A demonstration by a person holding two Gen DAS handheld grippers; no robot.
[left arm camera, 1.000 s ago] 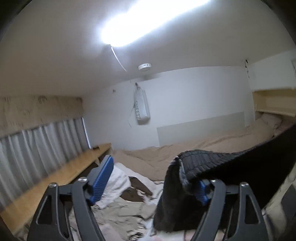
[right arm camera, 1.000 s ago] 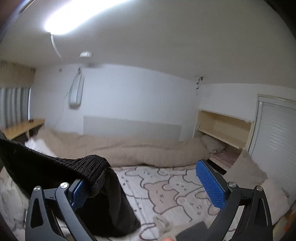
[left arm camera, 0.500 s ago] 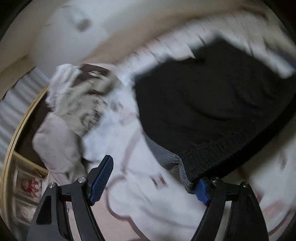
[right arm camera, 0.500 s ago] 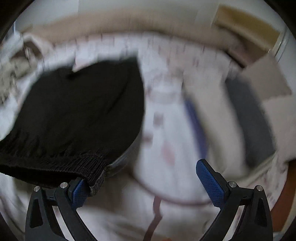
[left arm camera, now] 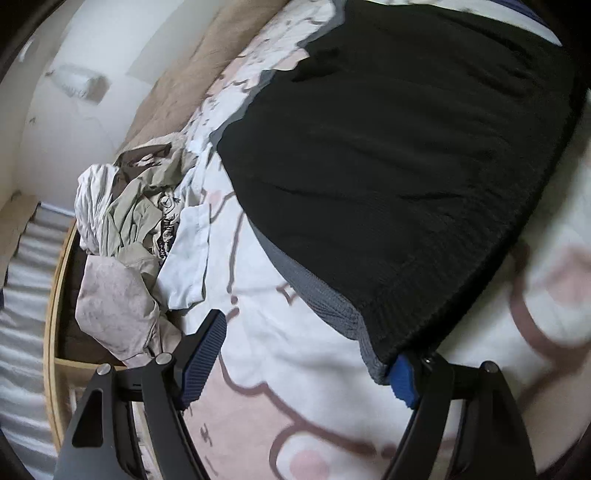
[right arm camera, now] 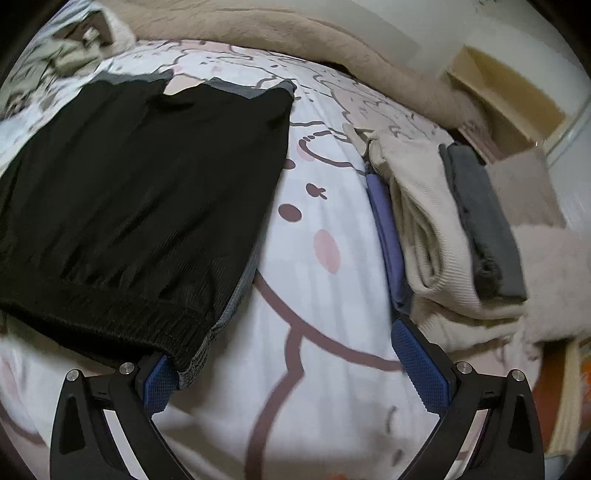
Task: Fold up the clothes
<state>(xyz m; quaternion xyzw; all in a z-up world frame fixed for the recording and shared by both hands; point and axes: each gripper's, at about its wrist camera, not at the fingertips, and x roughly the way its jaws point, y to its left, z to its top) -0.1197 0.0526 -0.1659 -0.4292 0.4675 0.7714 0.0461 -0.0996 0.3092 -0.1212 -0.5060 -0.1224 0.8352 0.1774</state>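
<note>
A black knit garment (left arm camera: 388, 166) with a grey inner layer lies spread flat on the white sheet with pink cartoon outlines (left arm camera: 295, 387). Its ribbed hem faces me. My left gripper (left arm camera: 306, 347) is open wide; the hem's left corner is draped over its right finger (left arm camera: 402, 376), and nothing sits between the pads. In the right wrist view the same garment (right arm camera: 140, 184) fills the left half. My right gripper (right arm camera: 280, 350) also stands open, with the hem's right corner hooked over its left finger (right arm camera: 159, 380).
A heap of unfolded clothes (left arm camera: 136, 221) lies left of the garment, next to a wooden ledge (left arm camera: 51, 295). A stack of folded clothes (right arm camera: 443, 240) sits to the right. A beige blanket (right arm camera: 295, 33) runs along the far side, with a wooden shelf (right arm camera: 506, 92) beyond.
Both grippers dropped from up high, where the garment hung between them, down to the bed. The garment now lies flat on the sheet. The jaws kept the same width.
</note>
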